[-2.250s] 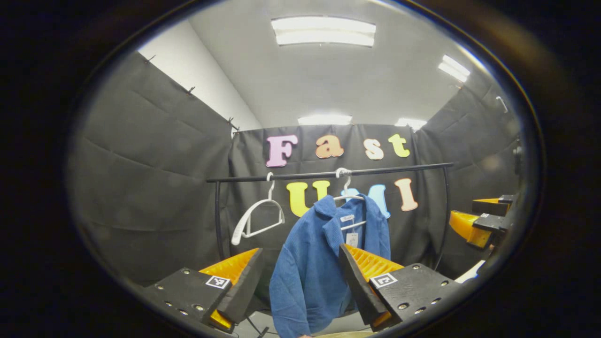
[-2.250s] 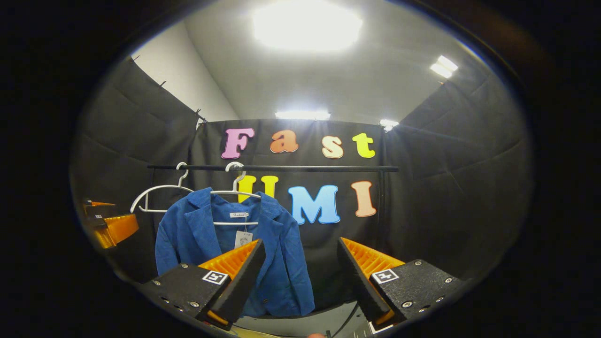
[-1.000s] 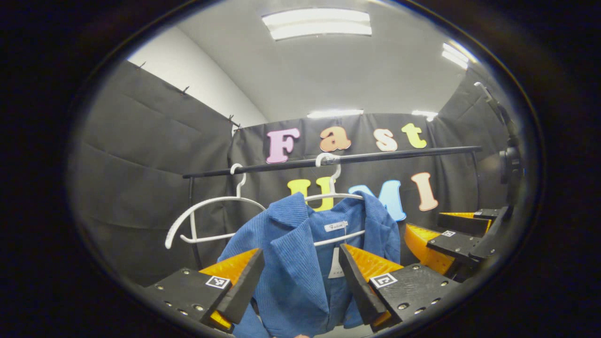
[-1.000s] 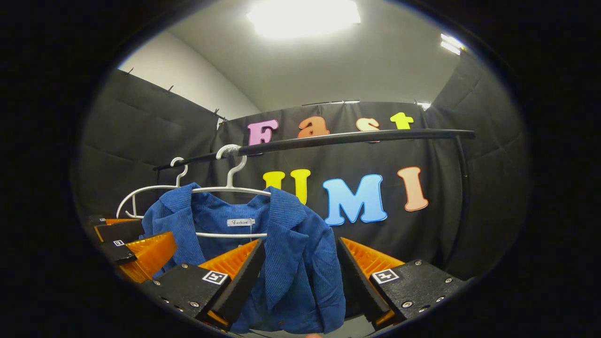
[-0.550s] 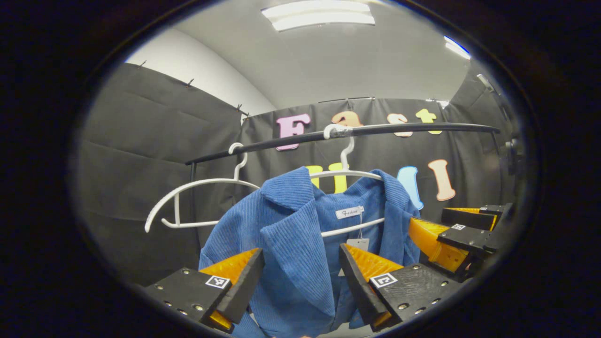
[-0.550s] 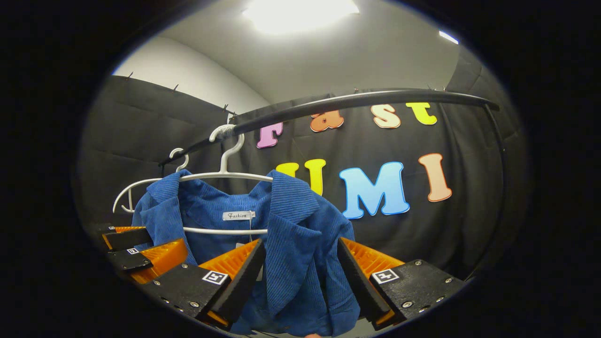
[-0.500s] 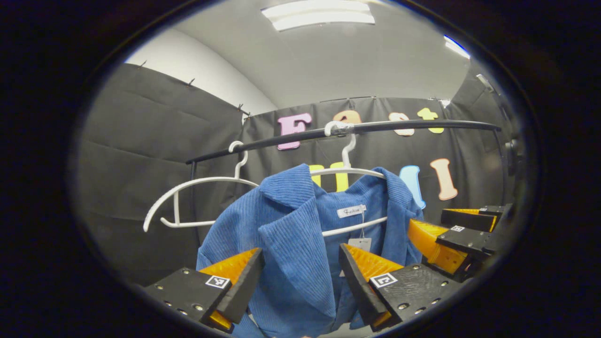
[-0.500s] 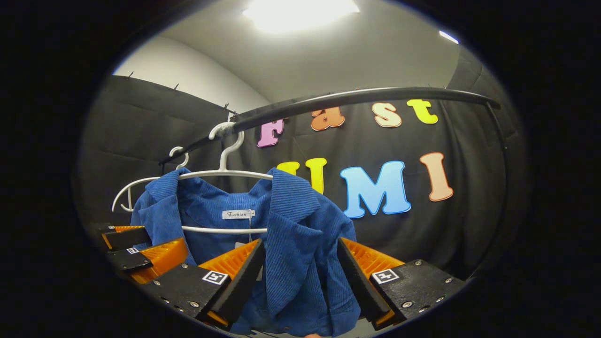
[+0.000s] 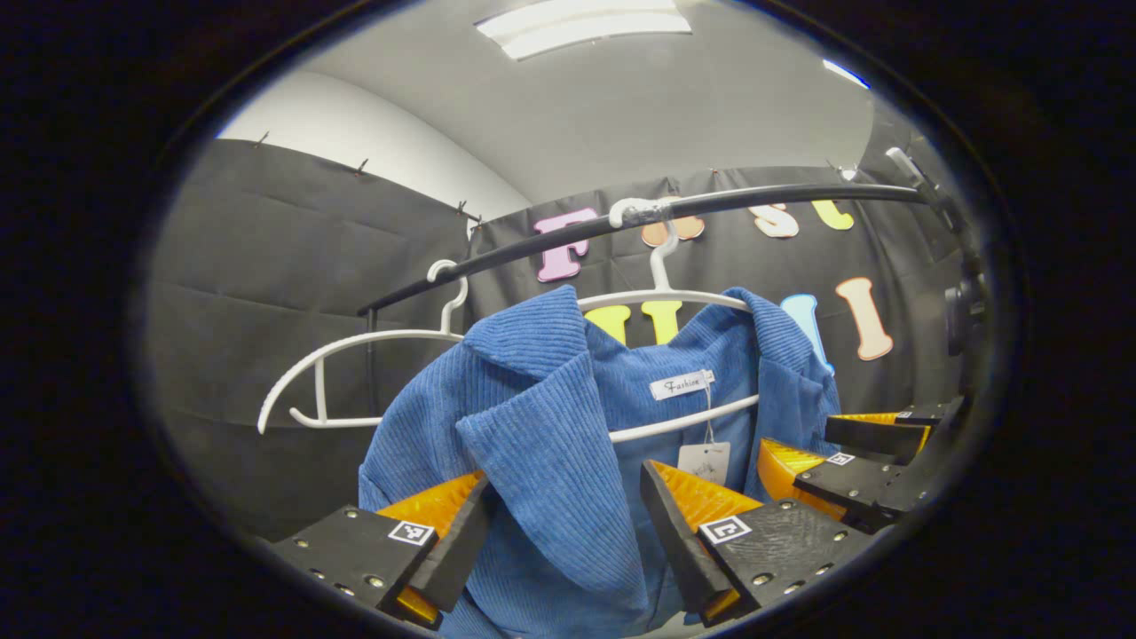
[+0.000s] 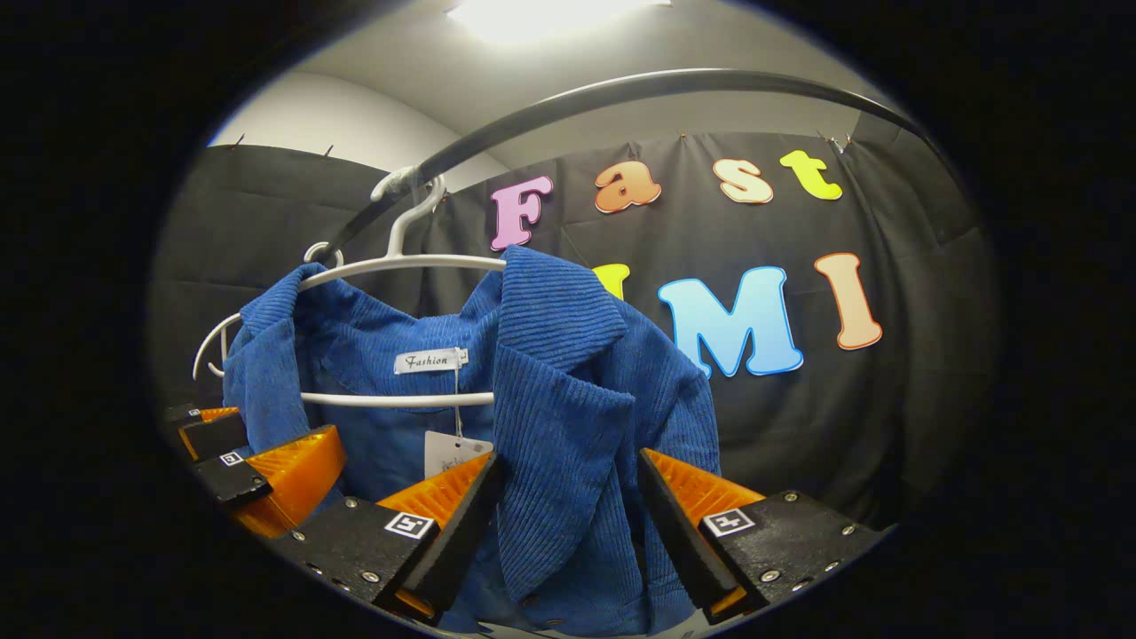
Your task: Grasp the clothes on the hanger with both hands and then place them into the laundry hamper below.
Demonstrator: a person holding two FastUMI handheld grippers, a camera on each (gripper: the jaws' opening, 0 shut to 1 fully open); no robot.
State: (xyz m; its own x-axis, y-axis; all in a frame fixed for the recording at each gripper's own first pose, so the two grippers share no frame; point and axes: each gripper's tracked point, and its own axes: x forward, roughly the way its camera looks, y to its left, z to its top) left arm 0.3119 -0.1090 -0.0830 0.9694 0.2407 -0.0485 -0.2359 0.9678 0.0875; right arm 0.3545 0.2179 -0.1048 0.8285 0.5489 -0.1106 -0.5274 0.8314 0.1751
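Observation:
A blue corduroy jacket (image 9: 550,417) hangs on a white hanger (image 9: 661,297) from a black rail (image 9: 781,193). My left gripper (image 9: 566,479) is open, its jaws wide apart with the jacket's near lapel between them. Farther right in the left gripper view, the right gripper (image 9: 834,444) is at the jacket's other side. In the right gripper view, the jacket (image 10: 568,390) is close up on its hanger (image 10: 399,264). My right gripper (image 10: 570,461) is open around the other lapel. The left gripper (image 10: 248,444) is at the jacket's far shoulder.
An empty white hanger (image 9: 355,355) hangs on the same rail, left of the jacket. The rail (image 10: 666,84) arcs overhead in the right gripper view. A white tag (image 10: 453,453) dangles from the collar label. Black cloth walls close in the booth behind and at both sides.
Both grippers have moved forward and up to the jacket, which now looks much larger. Each lapel now lies between a pair of open jaws. The jacket still hangs on its hanger.

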